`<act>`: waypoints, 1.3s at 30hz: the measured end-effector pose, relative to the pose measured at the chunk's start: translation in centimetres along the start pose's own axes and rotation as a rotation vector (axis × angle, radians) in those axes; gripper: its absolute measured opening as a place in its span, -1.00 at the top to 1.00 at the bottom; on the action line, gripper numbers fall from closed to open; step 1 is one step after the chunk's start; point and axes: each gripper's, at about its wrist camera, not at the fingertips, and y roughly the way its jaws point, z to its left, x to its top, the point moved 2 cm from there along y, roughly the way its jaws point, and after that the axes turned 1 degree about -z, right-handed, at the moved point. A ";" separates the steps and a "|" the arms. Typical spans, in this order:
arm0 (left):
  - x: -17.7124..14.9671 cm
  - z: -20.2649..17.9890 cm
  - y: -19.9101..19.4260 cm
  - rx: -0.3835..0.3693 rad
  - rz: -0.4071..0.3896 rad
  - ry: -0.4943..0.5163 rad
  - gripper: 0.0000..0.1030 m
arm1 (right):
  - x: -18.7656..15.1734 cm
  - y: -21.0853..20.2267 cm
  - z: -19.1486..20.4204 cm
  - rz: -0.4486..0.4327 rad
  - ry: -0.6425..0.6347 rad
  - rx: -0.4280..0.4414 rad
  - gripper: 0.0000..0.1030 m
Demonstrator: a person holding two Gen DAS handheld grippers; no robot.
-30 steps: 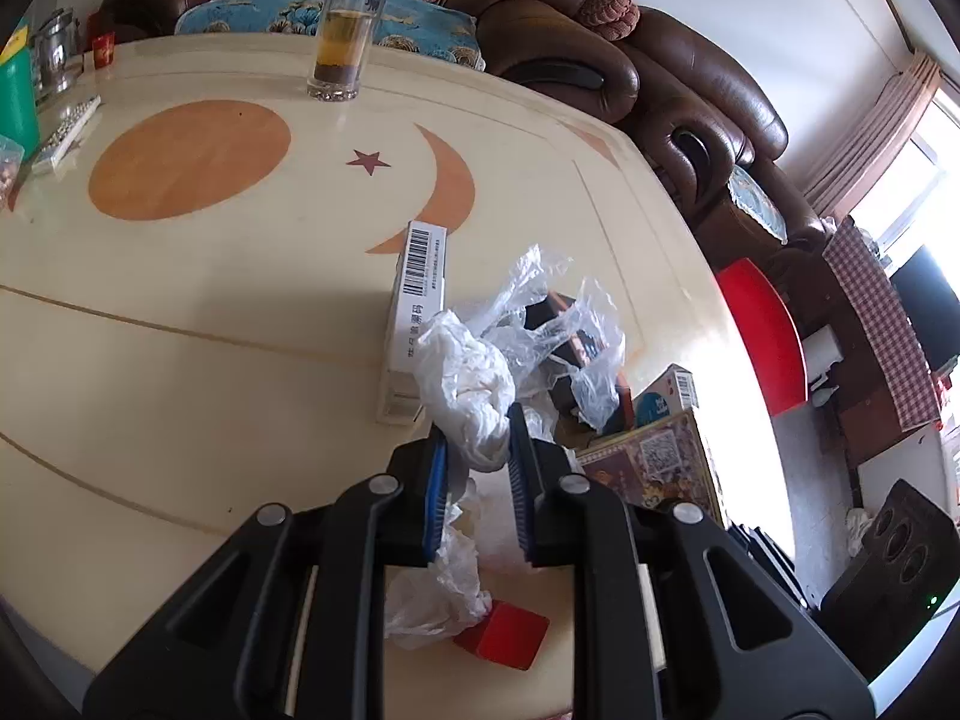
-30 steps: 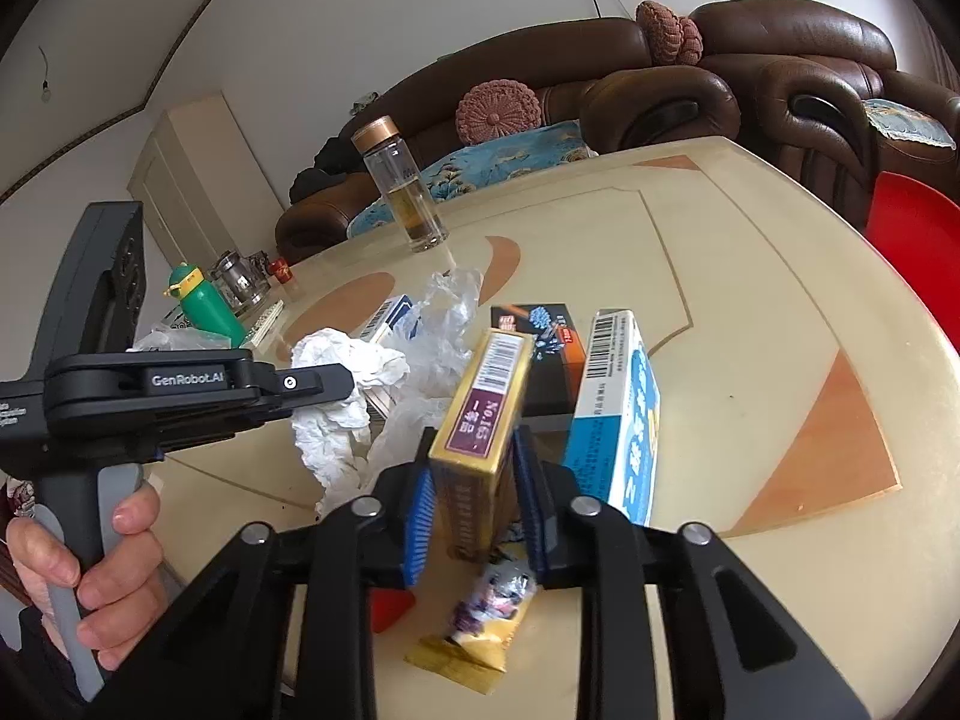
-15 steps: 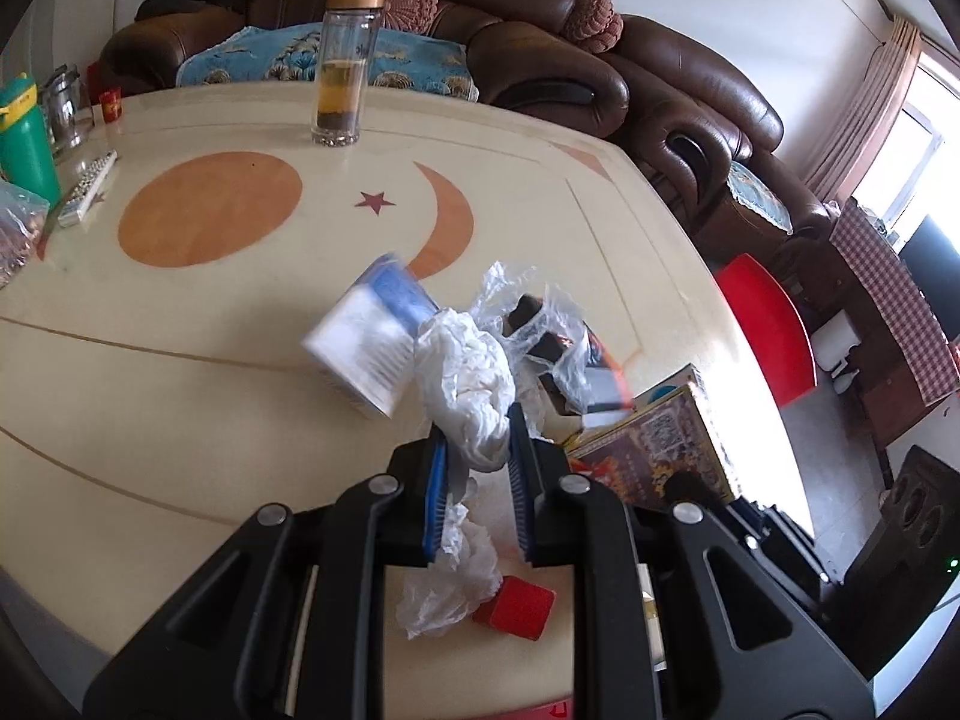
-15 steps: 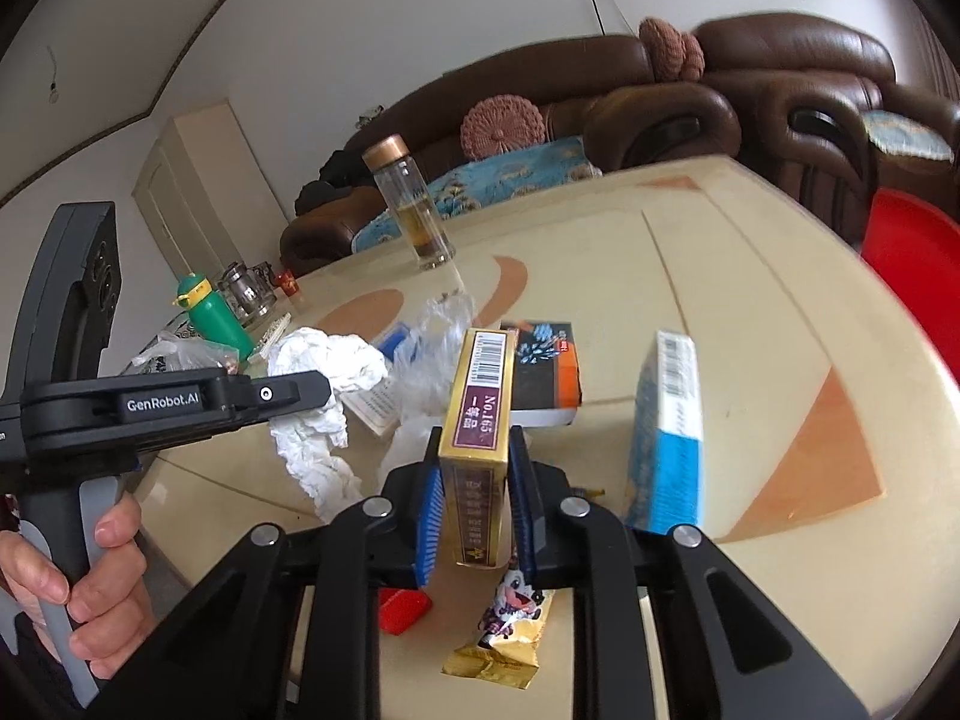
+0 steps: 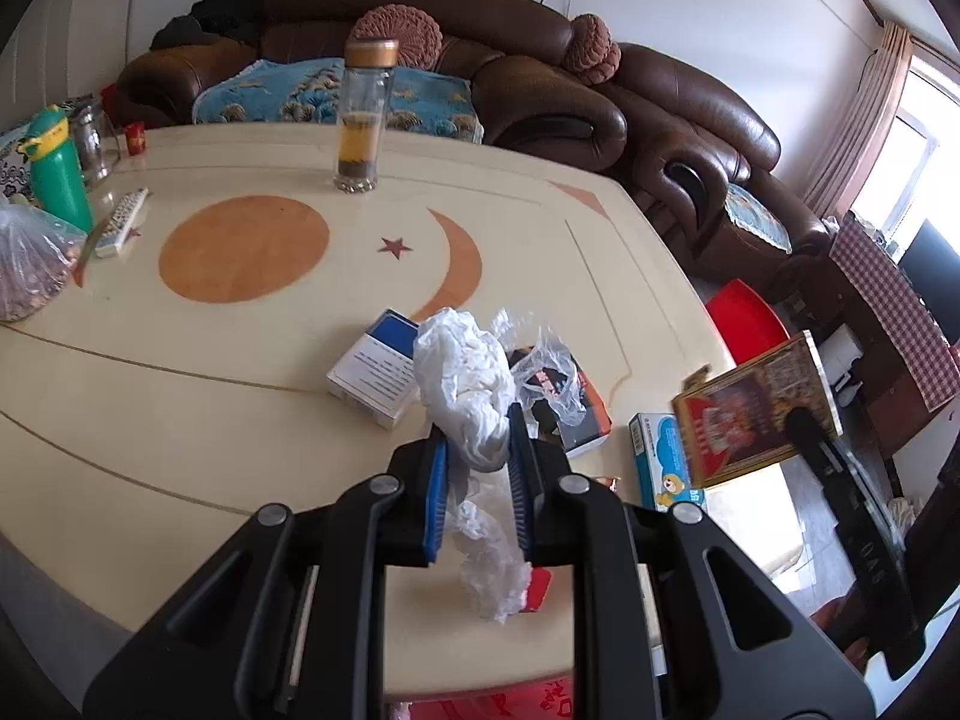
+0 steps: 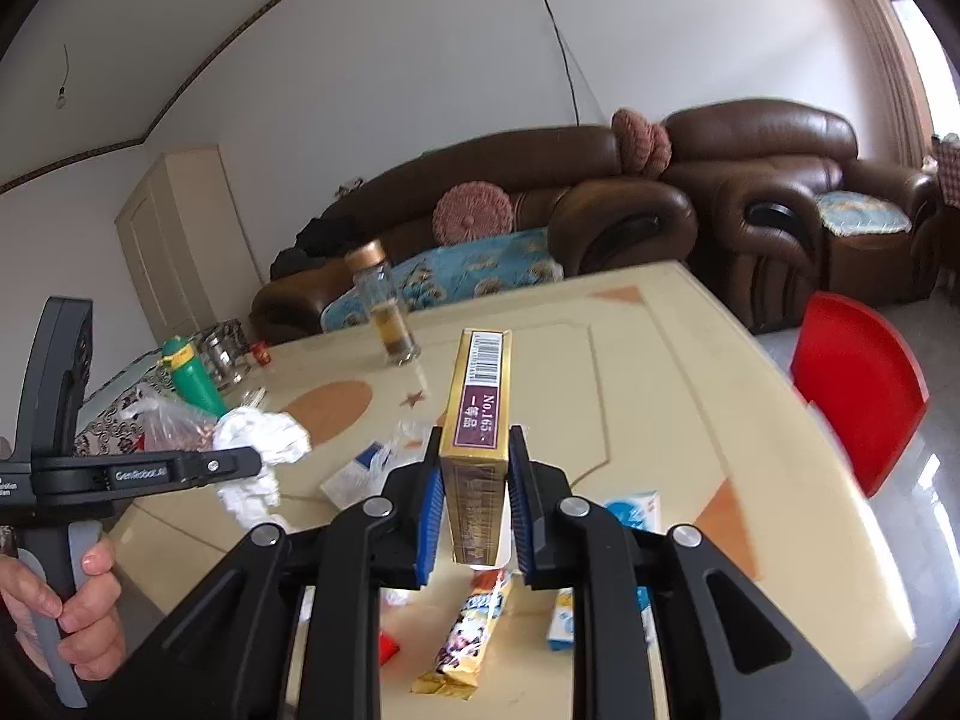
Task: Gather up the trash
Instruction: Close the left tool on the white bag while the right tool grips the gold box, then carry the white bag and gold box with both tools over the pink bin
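Note:
My left gripper (image 5: 477, 441) is shut on a crumpled white tissue (image 5: 465, 384), held above the cream table (image 5: 180, 372); the same tissue (image 6: 261, 438) shows at the left gripper's tip in the right wrist view. My right gripper (image 6: 477, 468) is shut on a gold carton (image 6: 480, 420) with a barcode, lifted off the table; that carton (image 5: 756, 408) appears at the right of the left wrist view. On the table lie a blue-and-white box (image 5: 378, 378), a clear plastic wrapper (image 5: 540, 360) over a black-and-orange box (image 5: 576, 414), a light blue box (image 5: 663, 462), a snack wrapper (image 6: 471, 630) and a small red piece (image 5: 537, 591).
A glass bottle with a gold cap (image 5: 363, 120) stands at the far side. A green bottle (image 5: 57, 171), a remote (image 5: 123, 222) and a bag of nuts (image 5: 27, 270) sit at the left. A red chair (image 6: 858, 396) and brown sofas (image 5: 540, 96) flank the table.
Both grippers rose with their loads. The blue-and-white box tipped over flat on the table. The light blue box that stood by the gold carton fell flat.

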 end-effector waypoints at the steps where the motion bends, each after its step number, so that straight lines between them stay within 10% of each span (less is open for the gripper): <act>1: 0.1 -0.1 -0.4 0.000 -0.005 0.002 0.64 | 0.4 -0.4 0.1 -0.008 -0.006 -0.005 0.61; 39: -10.3 -6.2 -16.3 -0.002 -0.092 0.167 0.63 | -1.2 -18.2 6.8 -0.012 -0.142 0.003 0.61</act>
